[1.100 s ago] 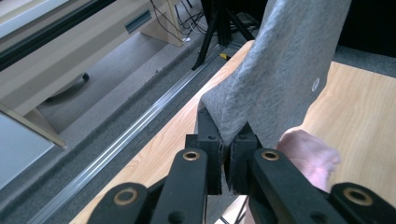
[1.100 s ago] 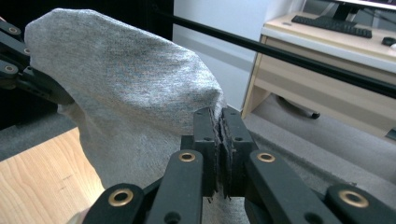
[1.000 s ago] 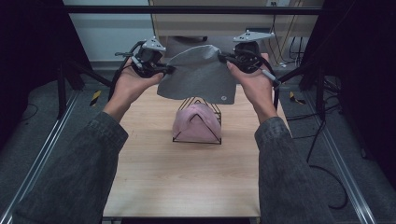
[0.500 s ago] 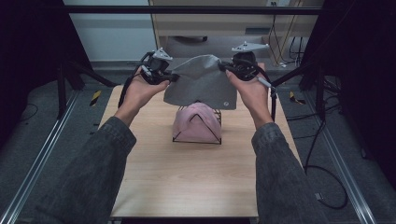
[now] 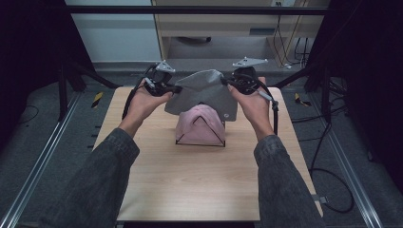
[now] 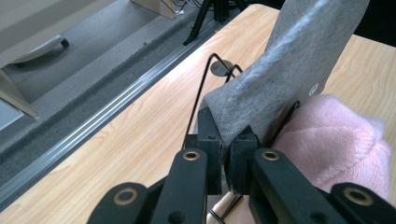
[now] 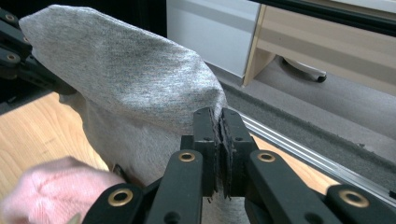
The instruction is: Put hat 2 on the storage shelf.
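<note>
A grey cloth (image 5: pixel 202 92) hangs stretched between my two grippers above the far half of the wooden table (image 5: pixel 190 190). My left gripper (image 5: pixel 177 89) is shut on the cloth's left edge, and the grey cloth (image 6: pixel 280 79) rises from between its jaws. My right gripper (image 5: pixel 225 81) is shut on the right edge, where the grey cloth (image 7: pixel 121 74) bulges up to the left. Below the cloth a pink cloth (image 5: pixel 200 126) is draped over a black wire rack (image 5: pixel 202 143). The pink cloth (image 6: pixel 345 140) lies just right of the left jaws, with the wire rack (image 6: pixel 205 84) behind them.
The table's far edge meets a grey floor with a metal rail (image 6: pixel 93 126). A wooden cabinet (image 5: pixel 223 21) stands beyond it. Black stand legs (image 5: pixel 71 80) and cables (image 5: pixel 332 142) flank the table. The near half of the tabletop lies bare between the person's sleeves (image 5: pixel 109 161).
Both grippers have moved closer together and toward me with the grey cloth. It has slackened and now hangs over the back of the pink cloth on the rack.
</note>
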Motion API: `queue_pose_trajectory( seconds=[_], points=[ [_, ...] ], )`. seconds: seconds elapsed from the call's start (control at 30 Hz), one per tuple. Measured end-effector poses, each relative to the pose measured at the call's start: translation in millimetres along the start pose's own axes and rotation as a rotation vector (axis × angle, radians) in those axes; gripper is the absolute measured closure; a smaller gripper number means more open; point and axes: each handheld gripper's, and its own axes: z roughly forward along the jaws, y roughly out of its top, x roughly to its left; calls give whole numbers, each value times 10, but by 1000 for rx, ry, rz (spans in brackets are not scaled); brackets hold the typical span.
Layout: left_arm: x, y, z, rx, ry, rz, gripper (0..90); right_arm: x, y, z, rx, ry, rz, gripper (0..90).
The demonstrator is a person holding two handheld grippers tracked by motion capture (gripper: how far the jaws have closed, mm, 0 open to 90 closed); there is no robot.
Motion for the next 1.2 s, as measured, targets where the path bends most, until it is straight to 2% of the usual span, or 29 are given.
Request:
queue_pose_trajectory(
  seconds=[0.1,0.23,0.47,1.2],
  points=[
    [-28,-43,34,2,-7,-6,862,-1,-71,11,10,-2,-5,867],
    [-66,-115,106,18,-6,-4,862,0,-182,53,25,5,14,866],
    [-77,-242,173,34,-14,-11,862,22,-308,138,47,16,22,866],
    [-106,-450,289,60,-34,-30,862,77,-493,228,84,28,32,866]
  ],
)
